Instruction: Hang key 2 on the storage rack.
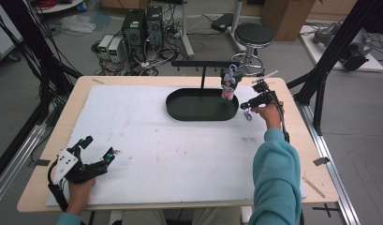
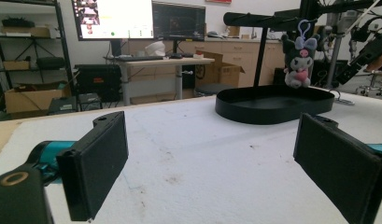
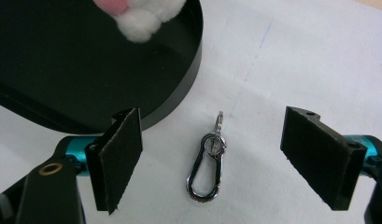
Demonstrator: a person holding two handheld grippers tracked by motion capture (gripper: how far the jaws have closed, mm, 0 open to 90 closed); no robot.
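Two tools are at work over the white-covered worktop (image 1: 180, 154). The right tool (image 3: 212, 158) hangs above a small metal carabiner (image 3: 207, 170) that lies flat on the white sheet just beside the rim of the black oval tray (image 3: 179, 88); its pads stand spread on either side of the clip without touching it. In the high view the right tool (image 1: 253, 101) sits at the tray's right end, near a plush keychain toy (image 1: 229, 83) that hangs from the black rack (image 1: 203, 63) over the tray (image 1: 202, 112). The left tool (image 1: 96, 151) rests at the near left corner, well apart from the clip, its pads wide apart with nothing between them
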